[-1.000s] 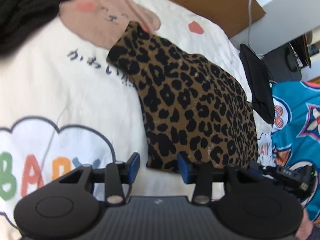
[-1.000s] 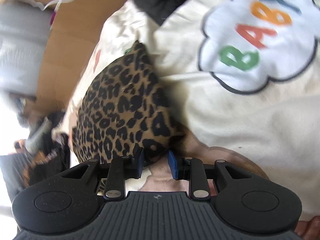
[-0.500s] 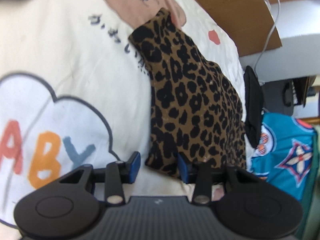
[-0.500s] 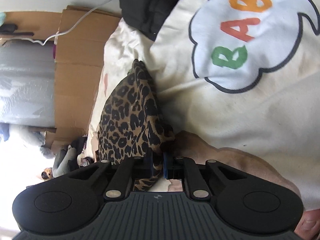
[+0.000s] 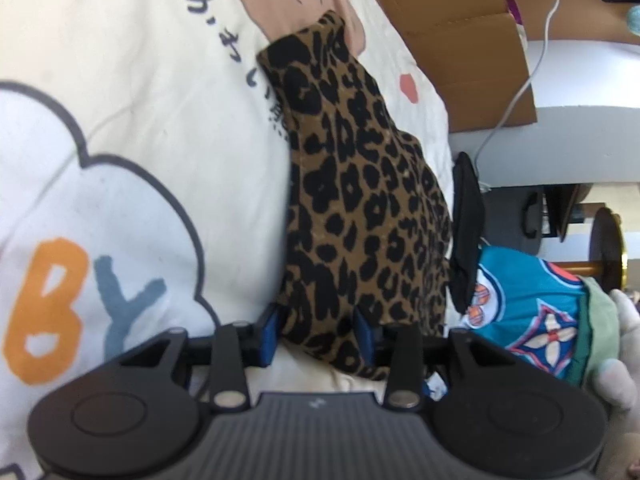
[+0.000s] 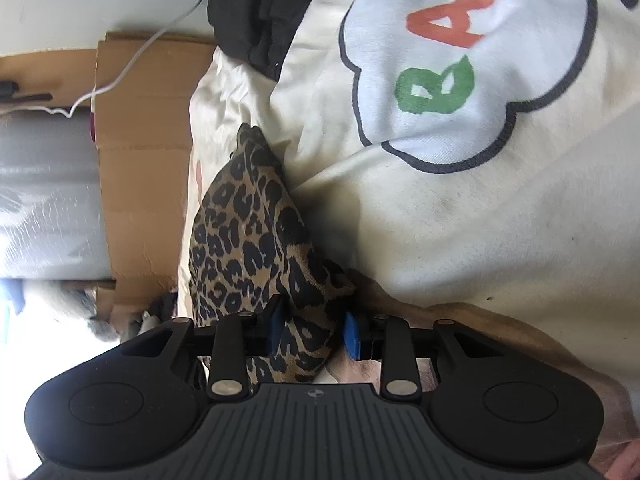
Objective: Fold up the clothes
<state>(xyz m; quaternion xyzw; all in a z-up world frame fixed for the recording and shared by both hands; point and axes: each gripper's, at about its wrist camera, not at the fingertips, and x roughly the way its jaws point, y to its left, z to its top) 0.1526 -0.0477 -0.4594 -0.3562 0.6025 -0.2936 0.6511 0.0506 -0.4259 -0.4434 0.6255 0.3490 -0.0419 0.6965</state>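
Note:
A folded leopard-print garment [image 5: 360,208] lies on a cream blanket [image 5: 120,100] printed with a "BABY" cloud. In the left wrist view my left gripper [image 5: 317,334] stands open, its blue pads on either side of the garment's near corner. The right wrist view shows the same garment [image 6: 248,240] from its other end, bunched at the near corner. My right gripper [image 6: 314,330] is open there, with that corner lying between its pads. The garment's underside is hidden.
A black garment [image 6: 260,12] sits at the blanket's far edge. A teal patterned cloth [image 5: 528,304] and a black item [image 5: 466,232] lie beside the leopard piece. Cardboard [image 6: 140,140] and a white cable [image 6: 140,60] border the blanket [image 6: 480,220].
The right gripper shut on the garment's corner half a second ago and has now opened. The left gripper moved forward, so the garment's corner now lies between its pads.

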